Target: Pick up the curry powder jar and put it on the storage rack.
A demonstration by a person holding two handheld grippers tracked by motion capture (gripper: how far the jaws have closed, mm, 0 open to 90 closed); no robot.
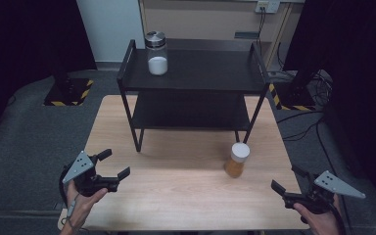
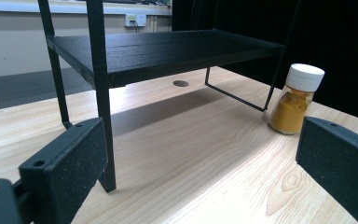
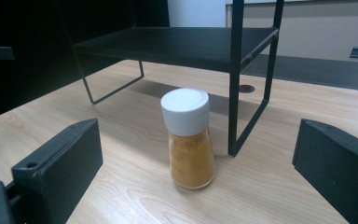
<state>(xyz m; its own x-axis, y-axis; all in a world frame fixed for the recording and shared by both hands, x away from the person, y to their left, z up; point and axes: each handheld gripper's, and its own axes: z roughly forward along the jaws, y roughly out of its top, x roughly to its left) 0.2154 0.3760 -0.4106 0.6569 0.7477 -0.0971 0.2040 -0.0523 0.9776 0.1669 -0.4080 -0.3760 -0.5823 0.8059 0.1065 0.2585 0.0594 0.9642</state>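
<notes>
High view: spice jar (image 1: pixel 237 159) stands upright near the desk's (image 1: pixel 176 196) right edge, just beside the black rack's (image 1: pixel 191 83) front right leg. Right tool (image 1: pixel 285 182) and left tool (image 1: pixel 113 164) both released, jaws spread, apart from it. Likely light, rigid, smooth glass; grip the narrow neck below the white cap (image 3: pixel 185 110).

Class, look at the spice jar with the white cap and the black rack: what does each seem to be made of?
Spice jar: clear glossy body, glass or plastic, since orange powder shows through; matte white cap, probably plastic. Rack: thin straight black legs suggest painted metal; the shelf's grainy matte surface could be coated metal or board.
</notes>
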